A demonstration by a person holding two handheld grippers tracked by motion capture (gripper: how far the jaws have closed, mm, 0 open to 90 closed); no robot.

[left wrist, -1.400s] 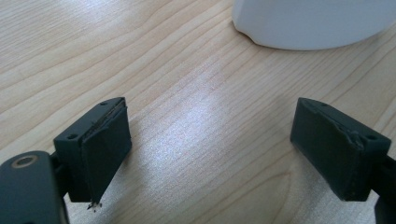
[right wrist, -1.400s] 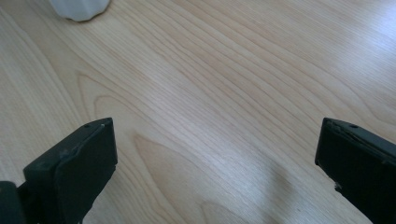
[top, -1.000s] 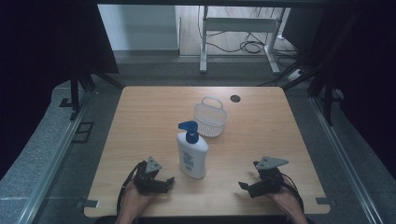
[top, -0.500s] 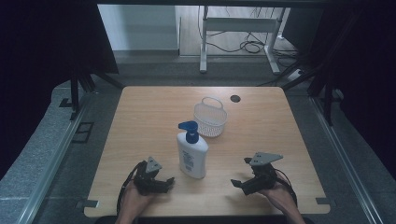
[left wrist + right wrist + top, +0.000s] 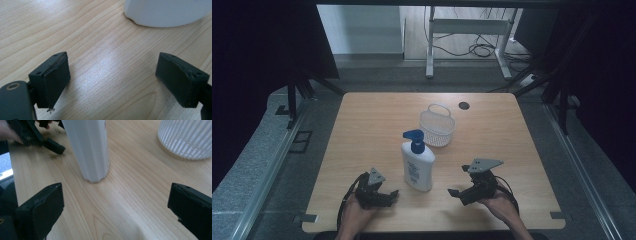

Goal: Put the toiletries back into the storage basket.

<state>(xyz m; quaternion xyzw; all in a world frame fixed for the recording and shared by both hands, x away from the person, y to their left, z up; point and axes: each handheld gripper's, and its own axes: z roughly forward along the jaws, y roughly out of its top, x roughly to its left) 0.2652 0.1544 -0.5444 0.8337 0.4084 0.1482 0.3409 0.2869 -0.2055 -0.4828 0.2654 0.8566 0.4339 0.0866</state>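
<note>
A white pump bottle (image 5: 417, 162) is stood upright mid-desk, toward the near edge of the desk (image 5: 362, 120). It is flanked by the left gripper (image 5: 388, 196) and right gripper (image 5: 455, 192), both held wide open, nothing gripped. A white basket (image 5: 437, 127) is set just behind.

Showing a printed label on the lotion bottle (image 5: 417, 166) front, dark lines of text, too small and blurred for reading. Finding no other legible text, numbers or signs anywhere.
</note>
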